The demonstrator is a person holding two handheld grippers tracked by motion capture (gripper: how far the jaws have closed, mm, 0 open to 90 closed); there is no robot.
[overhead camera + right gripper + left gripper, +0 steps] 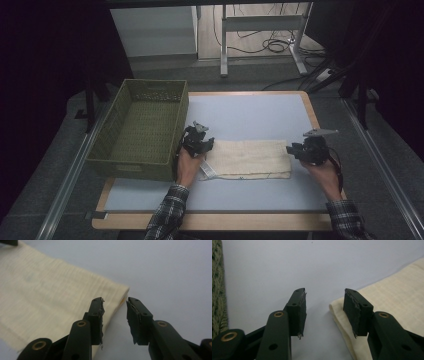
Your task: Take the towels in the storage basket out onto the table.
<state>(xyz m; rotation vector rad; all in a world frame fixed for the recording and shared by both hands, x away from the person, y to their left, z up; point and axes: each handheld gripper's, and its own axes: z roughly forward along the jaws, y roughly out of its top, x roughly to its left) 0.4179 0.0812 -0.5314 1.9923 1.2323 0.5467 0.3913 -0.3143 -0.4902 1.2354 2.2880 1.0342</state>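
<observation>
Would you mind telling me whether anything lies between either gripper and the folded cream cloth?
Nothing visible does. The left gripper hangs open over the folded cream cloth at its left corner, the right gripper open over its right edge.

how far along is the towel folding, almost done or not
Done, by the look of it: the cream towel lies folded into a flat, layered strip on the table. In hand: nothing; the left gripper and right gripper are open, each at one end of the towel with no cloth between the jaws. Probably left: another fold, or moving it into the green basket, which looks empty.
</observation>
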